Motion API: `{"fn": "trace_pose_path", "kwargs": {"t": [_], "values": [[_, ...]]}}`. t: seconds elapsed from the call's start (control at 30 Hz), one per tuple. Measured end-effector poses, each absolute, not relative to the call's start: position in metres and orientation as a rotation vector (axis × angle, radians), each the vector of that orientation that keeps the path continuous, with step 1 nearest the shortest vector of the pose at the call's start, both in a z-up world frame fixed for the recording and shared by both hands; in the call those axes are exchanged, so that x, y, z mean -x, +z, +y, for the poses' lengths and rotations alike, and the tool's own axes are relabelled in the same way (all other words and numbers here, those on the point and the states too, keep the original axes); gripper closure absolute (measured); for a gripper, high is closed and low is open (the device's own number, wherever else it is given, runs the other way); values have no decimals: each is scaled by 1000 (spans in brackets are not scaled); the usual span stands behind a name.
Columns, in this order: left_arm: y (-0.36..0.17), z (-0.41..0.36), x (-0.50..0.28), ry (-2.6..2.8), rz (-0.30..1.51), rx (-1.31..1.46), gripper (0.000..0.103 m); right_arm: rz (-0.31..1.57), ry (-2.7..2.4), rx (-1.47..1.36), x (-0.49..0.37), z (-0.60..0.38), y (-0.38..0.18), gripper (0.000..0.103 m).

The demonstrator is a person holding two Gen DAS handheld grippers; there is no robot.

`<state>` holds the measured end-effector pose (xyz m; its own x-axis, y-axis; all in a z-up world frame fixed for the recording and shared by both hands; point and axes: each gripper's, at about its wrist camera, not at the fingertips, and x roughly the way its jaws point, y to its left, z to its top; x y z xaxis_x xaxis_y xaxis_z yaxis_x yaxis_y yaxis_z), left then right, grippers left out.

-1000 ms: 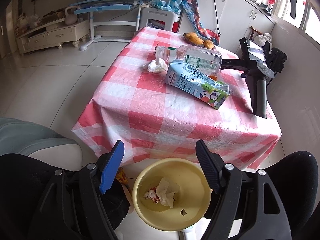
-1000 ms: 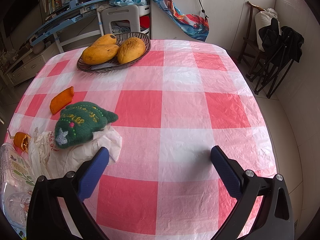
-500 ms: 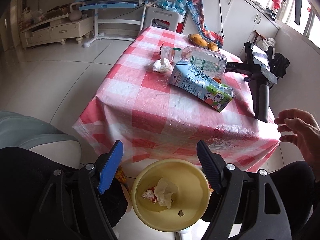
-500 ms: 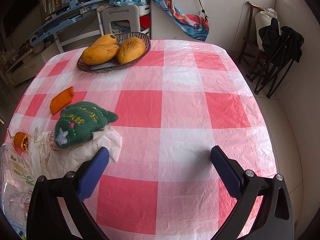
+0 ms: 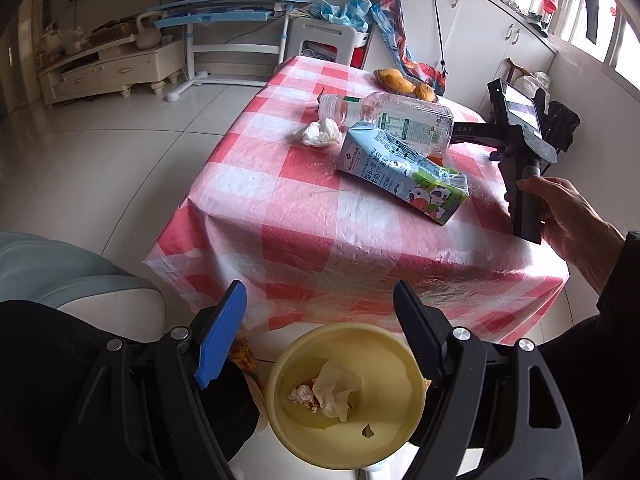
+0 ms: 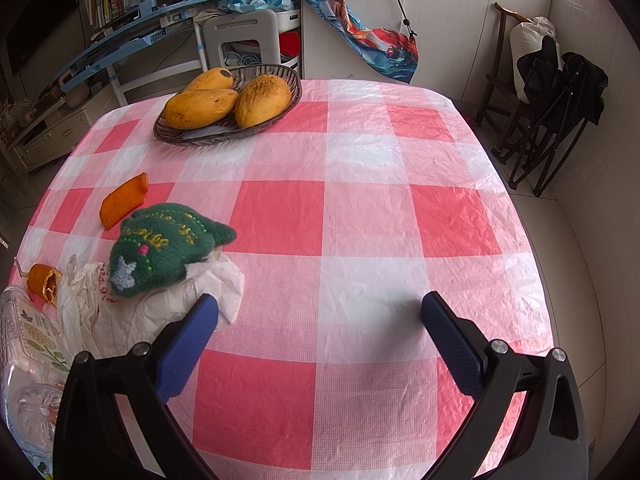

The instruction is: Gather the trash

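Observation:
My left gripper (image 5: pixel 318 288) hangs open and empty above a yellow bin (image 5: pixel 380 356) on the floor, which holds a crumpled tissue (image 5: pixel 334 394) and a small wrapper. On the checked table lie a milk carton (image 5: pixel 400 168), a clear plastic bottle (image 5: pixel 400 116) on its side and a tissue ball (image 5: pixel 320 133). My right gripper (image 6: pixel 319 299) is open over the cloth with nothing between its fingers. Left of it lie a crumpled white bag (image 6: pixel 152 312), two orange peels (image 6: pixel 122 200) and the bottle (image 6: pixel 28 360). A hand (image 5: pixel 568 216) grips the right gripper's handle (image 5: pixel 526 212).
A green knitted piece (image 6: pixel 168 244) rests on the white bag. A basket of mangoes (image 6: pixel 228 100) stands at the table's far side. A grey cushioned seat (image 5: pixel 60 280) is left of the bin. Folded black chairs (image 6: pixel 560 100) lean by the right wall.
A hand came in from the right and closed around the right gripper's handle. Both grippers stayed where they were, and the right wrist view is unchanged.

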<state>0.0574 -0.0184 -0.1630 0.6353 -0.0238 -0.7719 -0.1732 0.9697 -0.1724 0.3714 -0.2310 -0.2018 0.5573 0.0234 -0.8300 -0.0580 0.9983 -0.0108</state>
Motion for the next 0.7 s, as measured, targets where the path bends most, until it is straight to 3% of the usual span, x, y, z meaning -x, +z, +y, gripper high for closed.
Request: {"fn": "trace_pose_path", "kwargs": {"t": [0.43,0.7], "values": [[-162,-27,-57,88,870,195,30,1004,23,-5,-351,-255,-193,6],[-152,-25,-48,74,830,209,30,620,112,-71,-253,-256,-102,6]]}}
